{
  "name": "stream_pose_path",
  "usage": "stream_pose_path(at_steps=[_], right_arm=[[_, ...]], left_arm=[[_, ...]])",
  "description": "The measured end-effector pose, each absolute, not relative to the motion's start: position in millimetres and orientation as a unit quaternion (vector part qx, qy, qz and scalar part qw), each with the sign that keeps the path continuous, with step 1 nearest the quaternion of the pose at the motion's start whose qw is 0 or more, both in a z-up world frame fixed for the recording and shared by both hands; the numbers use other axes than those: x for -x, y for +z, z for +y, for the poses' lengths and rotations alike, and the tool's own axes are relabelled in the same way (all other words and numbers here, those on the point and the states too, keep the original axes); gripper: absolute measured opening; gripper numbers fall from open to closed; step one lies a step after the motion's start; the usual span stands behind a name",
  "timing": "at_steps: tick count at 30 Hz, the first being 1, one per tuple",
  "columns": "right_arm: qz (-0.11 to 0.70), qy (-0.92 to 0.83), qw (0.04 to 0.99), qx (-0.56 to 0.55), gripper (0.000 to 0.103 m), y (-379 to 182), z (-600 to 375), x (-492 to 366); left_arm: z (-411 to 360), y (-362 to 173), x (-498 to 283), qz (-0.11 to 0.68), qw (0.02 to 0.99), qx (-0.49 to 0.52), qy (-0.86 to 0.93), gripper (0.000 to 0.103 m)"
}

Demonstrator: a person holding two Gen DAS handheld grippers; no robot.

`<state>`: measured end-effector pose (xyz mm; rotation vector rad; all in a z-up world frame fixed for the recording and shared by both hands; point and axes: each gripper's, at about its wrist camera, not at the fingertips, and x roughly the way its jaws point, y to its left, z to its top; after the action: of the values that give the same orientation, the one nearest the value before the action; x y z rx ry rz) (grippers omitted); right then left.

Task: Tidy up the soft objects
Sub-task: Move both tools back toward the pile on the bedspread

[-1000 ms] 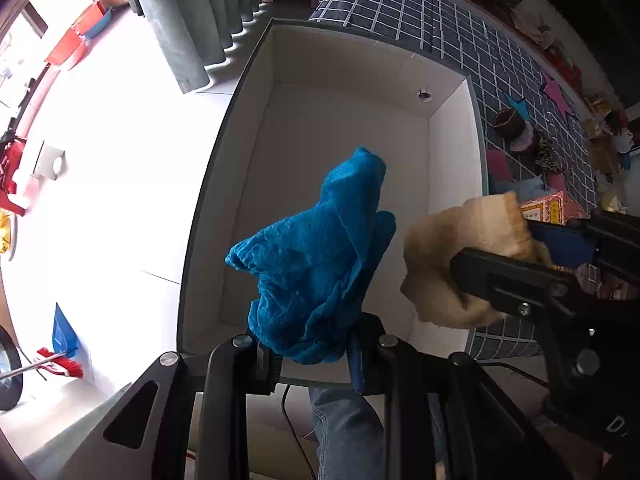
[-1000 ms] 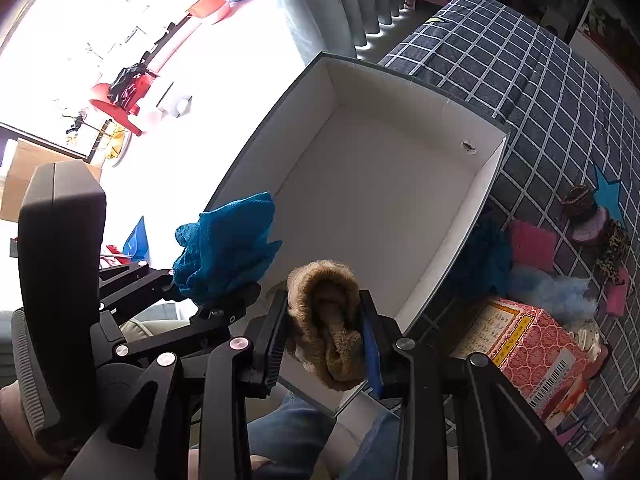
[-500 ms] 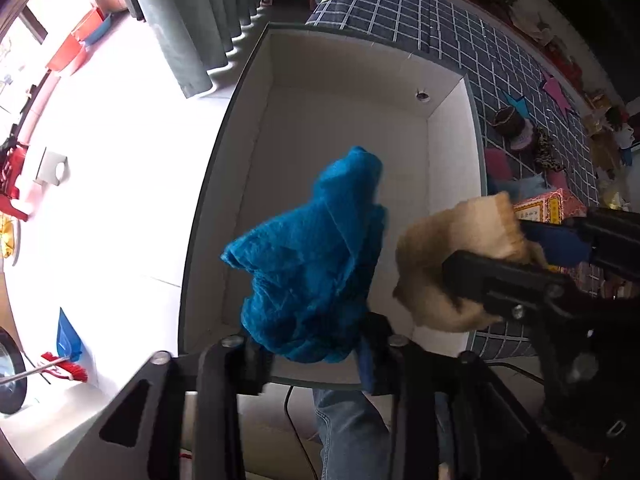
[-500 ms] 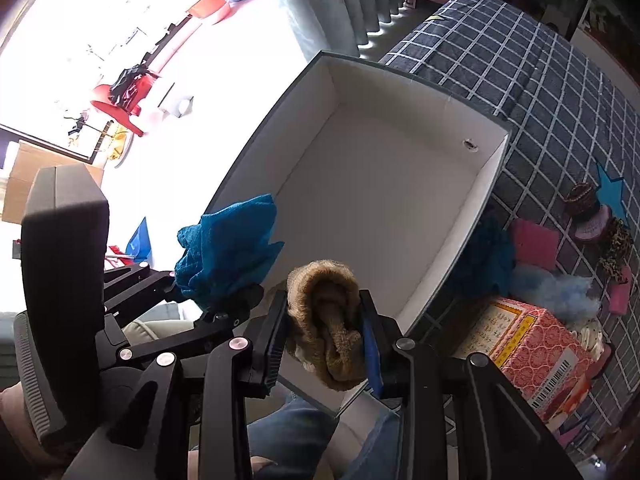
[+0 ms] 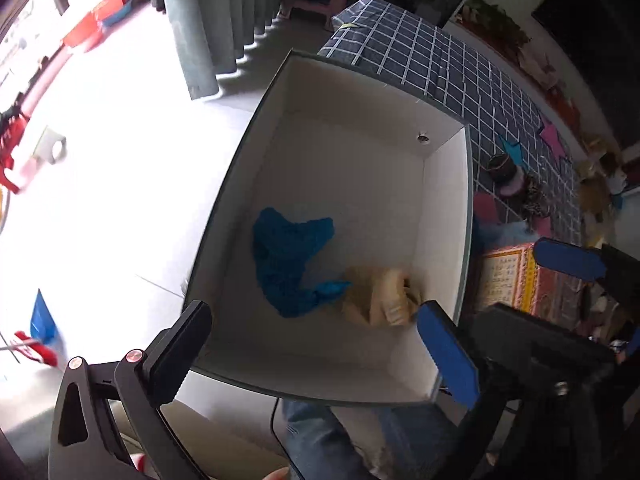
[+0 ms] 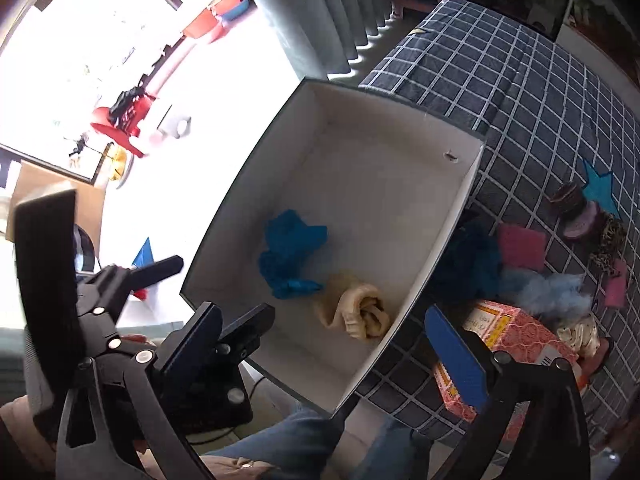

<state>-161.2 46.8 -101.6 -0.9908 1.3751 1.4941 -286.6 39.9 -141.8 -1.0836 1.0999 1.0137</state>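
Now both grippers stand wide apart and empty above the box. The left gripper point(image 5: 316, 340) has just been opening, and nothing sits between its black finger and its blue-padded one; a second ago it was clamped on the crumpled blue knitted cloth point(image 5: 290, 262). The right gripper point(image 6: 352, 340) has likewise just been opening and has let go of the fuzzy tan knitted item point(image 6: 354, 310), which it was pinching half a second ago.

Both soft pieces now lie on the floor of the large white-walled cardboard box point(image 6: 372, 168), near its closer end. The blue cloth lies toward the left wall, the tan item beside it toward the right wall, and a corner of the blue cloth touches the tan one.

Outside the box, on the dark checked tablecloth point(image 6: 500, 80), more soft things wait: a dark blue fluffy bundle point(image 6: 476, 260) just beside the box wall, a pale blue fluffy tuft point(image 6: 548, 288), and a pink square pad point(image 6: 520, 246). A red patterned carton point(image 6: 516, 332) sits near them.

As I judge it, two items are sorted and the hands are free for the next ones.
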Motion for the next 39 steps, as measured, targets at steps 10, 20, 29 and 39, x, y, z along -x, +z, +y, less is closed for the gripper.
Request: stream_pose_path(at_steps=[10, 20, 29, 39], right_arm=[[0.559, 0.594, 0.464, 0.346, 0.102, -68.9, 40.5, 116.8], [0.579, 0.555, 0.525, 0.285, 0.102, -39.1, 18.8, 20.7], [0.619, 0.461, 0.59, 0.239, 0.102, -54.3, -21.5, -105.9], [0.658, 0.381, 0.586, 0.282, 0.102, -137.2, -42.7, -202.3]], left_arm=[[47.8, -108.6, 250.9, 0.451, 0.635, 0.487, 0.396, 0.103], [48.2, -80.5, 161.7, 0.464, 0.671, 0.476, 0.328, 0.103], [54.6, -79.2, 65.1, 0.498, 0.66, 0.481, 0.291, 0.103], [93.0, -134.4, -37.1, 0.585, 0.615, 0.404, 0.34, 0.103]])
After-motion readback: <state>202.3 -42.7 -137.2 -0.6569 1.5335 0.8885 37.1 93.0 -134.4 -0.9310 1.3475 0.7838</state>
